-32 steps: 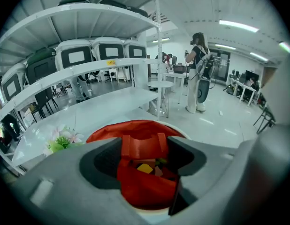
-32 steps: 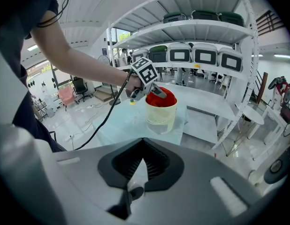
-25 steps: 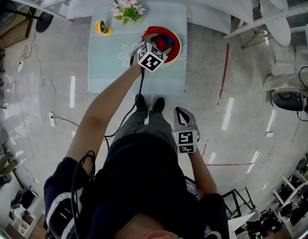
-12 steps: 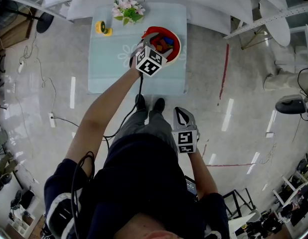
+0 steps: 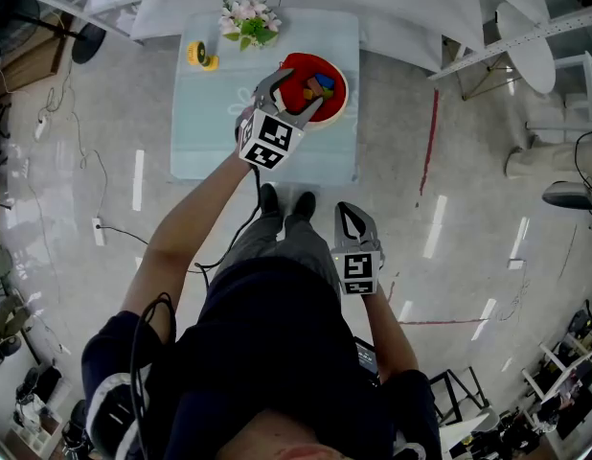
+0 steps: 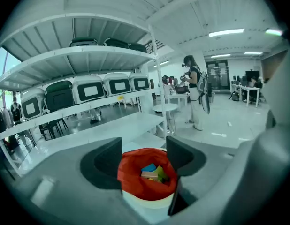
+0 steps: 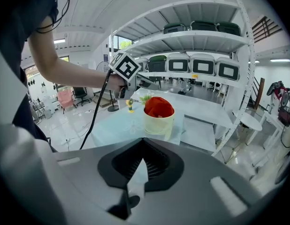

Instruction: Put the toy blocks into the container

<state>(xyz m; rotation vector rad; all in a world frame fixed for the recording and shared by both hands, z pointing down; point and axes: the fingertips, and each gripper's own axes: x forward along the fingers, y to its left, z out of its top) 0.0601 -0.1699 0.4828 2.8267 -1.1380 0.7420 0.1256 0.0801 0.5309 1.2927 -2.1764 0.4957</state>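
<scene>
Red lining marked the container (image 5: 294,68), which stood on the worktop (image 5: 210,123) just ahead of and below my left tongs (image 5: 294,94). The toy blocks (image 5: 318,84) lay heaped inside it, a blue one and a green one among them. My left tongs hung over the container's near side with their jaws apart. Those jaws had just been closing a little, yet nothing sat between them. Only the open mouth of the container showed through the gap in the left gripper view. My right tongs (image 5: 351,211) were down by my side, well apart from the worktop, with jaws together and empty, and they pointed toward the container from a distance. Beyond the left tongs, at the worktop's far edge, stood a bunch of flowers (image 5: 246,19). A small yellow toy (image 5: 197,56) stood just to the left of the flowers.
</scene>
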